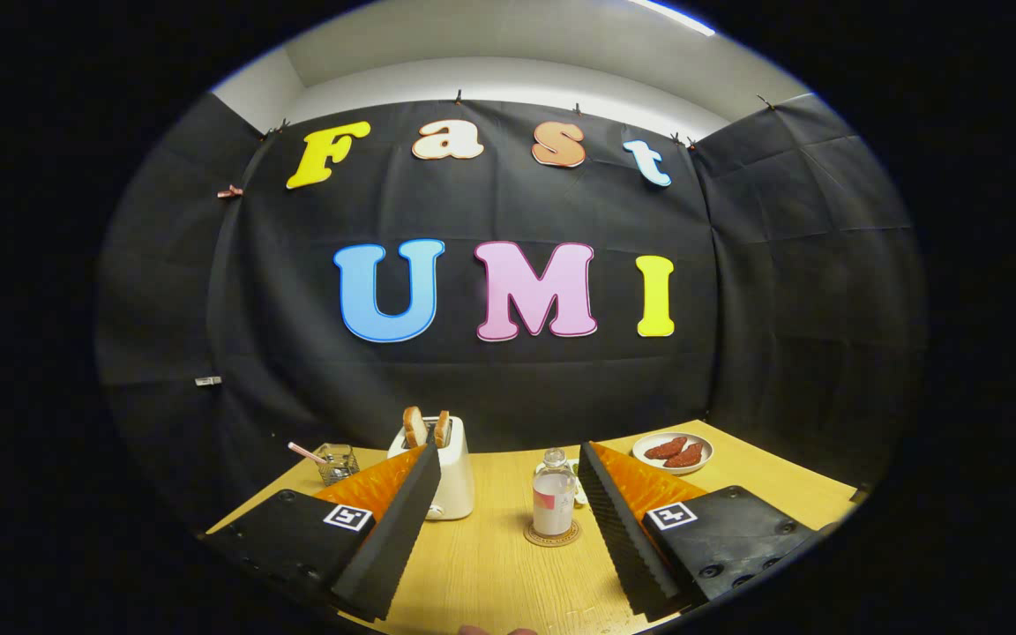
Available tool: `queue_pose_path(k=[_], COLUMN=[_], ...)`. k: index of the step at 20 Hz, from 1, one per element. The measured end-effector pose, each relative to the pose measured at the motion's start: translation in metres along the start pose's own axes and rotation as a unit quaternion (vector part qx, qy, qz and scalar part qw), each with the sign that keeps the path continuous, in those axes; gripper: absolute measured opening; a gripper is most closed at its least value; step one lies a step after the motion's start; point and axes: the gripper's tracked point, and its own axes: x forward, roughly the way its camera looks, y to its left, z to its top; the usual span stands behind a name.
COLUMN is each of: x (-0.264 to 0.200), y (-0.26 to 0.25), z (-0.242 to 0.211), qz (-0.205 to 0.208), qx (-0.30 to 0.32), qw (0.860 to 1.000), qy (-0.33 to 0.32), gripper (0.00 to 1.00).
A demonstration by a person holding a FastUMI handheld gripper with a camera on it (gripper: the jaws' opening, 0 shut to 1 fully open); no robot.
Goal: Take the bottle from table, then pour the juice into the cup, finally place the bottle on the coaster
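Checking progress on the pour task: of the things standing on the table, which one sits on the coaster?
The bottle, upright on the coaster between the open hand-held gripper's fingers. The toaster and plate rest directly on the table.

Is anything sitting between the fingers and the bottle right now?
Nothing visible. The gripper is open, and the bottle stands on the coaster just ahead, in the gap between the fingers. The toaster sits off to one side, behind a finger.

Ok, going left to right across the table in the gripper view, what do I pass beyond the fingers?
Glass cup with a straw → toaster with two slices of toast → bottle standing on the coaster → plate of red food. The gripper is open, its fingers either side of the bottle.
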Motion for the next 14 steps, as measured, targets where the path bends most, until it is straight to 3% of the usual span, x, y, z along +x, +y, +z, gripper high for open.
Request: queue_pose_path(k=[6, 14], x=[-0.027, -0.043], y=[-0.005, 0.008], z=[0.023, 0.049], qz=[0.037, 0.068], qx=[-0.026, -0.008], qw=[0.999, 0.998], qy=[0.003, -0.007], gripper=[0.97, 0.97])
